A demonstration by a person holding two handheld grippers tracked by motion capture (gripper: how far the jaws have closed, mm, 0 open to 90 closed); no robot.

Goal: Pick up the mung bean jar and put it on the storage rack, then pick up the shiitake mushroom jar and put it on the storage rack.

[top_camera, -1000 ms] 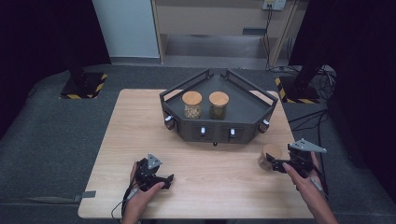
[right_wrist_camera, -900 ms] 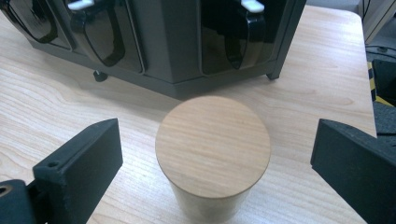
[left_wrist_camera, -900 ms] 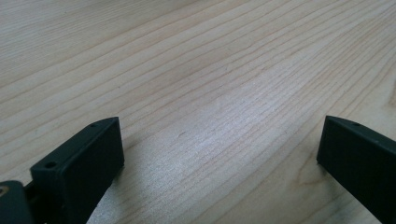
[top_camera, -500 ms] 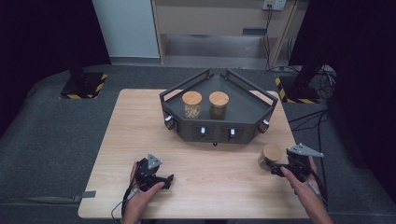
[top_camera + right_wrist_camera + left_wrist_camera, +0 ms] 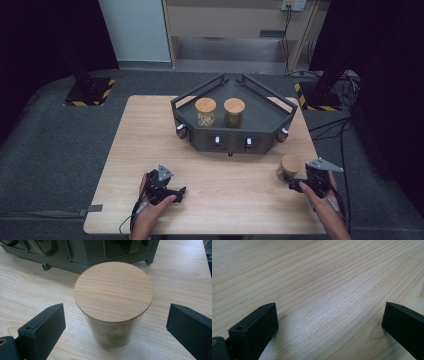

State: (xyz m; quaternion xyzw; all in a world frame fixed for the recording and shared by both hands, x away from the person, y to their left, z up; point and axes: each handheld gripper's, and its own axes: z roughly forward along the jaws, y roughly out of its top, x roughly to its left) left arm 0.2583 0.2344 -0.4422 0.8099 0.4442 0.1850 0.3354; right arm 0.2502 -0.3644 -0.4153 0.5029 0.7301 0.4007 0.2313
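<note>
The right gripper [image 5: 298,183] is released, its jaws standing wide on both sides of a glass jar [image 5: 113,312] with a wooden lid [image 5: 113,291], without touching it. This jar stands upright on the table [image 5: 150,135], near the right front edge and just in front of the dark tray [image 5: 260,117] that carries two other jars [image 5: 205,112]. The left gripper [image 5: 329,322] is released too, low over bare wood at the front left

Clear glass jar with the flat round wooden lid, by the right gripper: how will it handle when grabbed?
The clear glass jar with the flat round wooden lid looks rigid, and its smooth wall may slip in the right gripper, whose jaws stand open either side. Probably breakable if dropped. Taller than wide, so a high push might tip it.
</note>
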